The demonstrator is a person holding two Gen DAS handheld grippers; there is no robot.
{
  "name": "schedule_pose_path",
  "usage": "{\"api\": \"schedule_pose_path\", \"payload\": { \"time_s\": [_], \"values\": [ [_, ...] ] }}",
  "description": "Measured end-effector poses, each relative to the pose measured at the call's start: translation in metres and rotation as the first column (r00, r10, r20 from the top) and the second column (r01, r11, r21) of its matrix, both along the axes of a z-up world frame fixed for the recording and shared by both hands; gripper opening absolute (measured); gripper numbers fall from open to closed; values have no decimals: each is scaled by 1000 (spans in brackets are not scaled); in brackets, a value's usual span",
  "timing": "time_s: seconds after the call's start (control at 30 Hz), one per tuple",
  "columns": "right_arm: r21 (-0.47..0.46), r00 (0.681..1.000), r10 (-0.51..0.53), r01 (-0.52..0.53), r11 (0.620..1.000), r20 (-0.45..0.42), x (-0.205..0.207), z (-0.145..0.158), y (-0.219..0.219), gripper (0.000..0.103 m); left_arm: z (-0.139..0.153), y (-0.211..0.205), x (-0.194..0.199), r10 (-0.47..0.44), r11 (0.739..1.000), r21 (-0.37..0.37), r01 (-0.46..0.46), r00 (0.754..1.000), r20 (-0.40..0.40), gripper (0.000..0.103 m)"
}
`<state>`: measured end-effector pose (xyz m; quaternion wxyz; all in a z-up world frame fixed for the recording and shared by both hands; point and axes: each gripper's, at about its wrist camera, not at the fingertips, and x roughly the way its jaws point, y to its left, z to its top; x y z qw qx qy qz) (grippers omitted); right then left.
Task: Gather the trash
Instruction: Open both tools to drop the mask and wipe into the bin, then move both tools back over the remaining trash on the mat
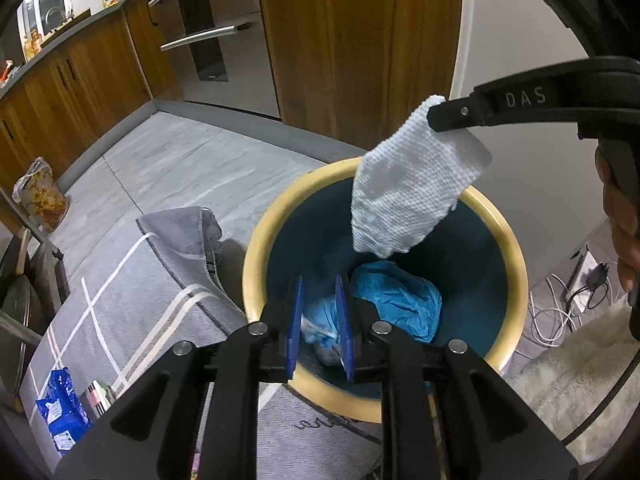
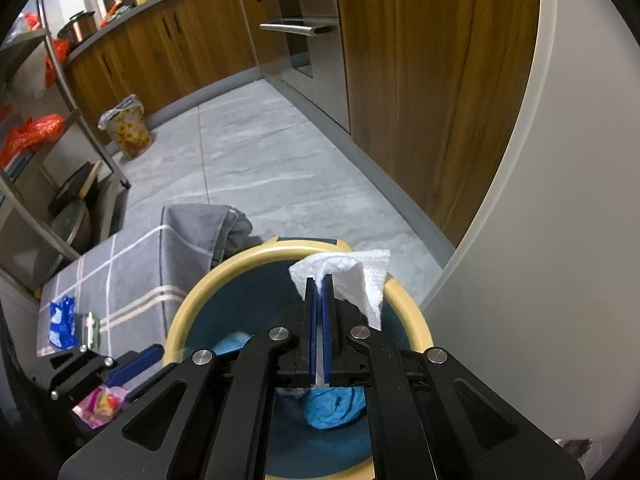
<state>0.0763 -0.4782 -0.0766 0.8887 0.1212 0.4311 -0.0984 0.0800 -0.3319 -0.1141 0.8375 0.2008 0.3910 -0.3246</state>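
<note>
Over bin [image 1: 516, 248], paper towel [image 1: 404, 188] hangs long-axis down from right hand-held gripper [image 2: 319, 280]

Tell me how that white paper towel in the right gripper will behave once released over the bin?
Probably floppy: the paper towel hangs limp and creased from the right gripper. Likely very light, so it may flutter rather than drop straight. Most of it hangs over the bin's yellow rim, so it should land inside, though it could snag there.
</note>
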Motion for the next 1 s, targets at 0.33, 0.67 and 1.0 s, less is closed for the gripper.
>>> {"api": "schedule_pose_path", "payload": {
  "time_s": [0.33, 0.67, 1.0],
  "values": [
    [-5, 1000, 4, -4, 1000, 14, -1, 4, 4, 21, 6, 12, 7, 34, 999, -20, -34, 999, 7, 30],
    [-18, 998, -8, 9, 1000, 55, -14, 15, 9, 72, 23, 32, 6, 107, 993, -56, -104, 993, 41, 63],
    [-27, 995, -58, 60, 998, 75, -25, 26, 20, 86, 43, 72, 1, 189, 979, -85, -183, 979, 70, 80]
  ]
}}
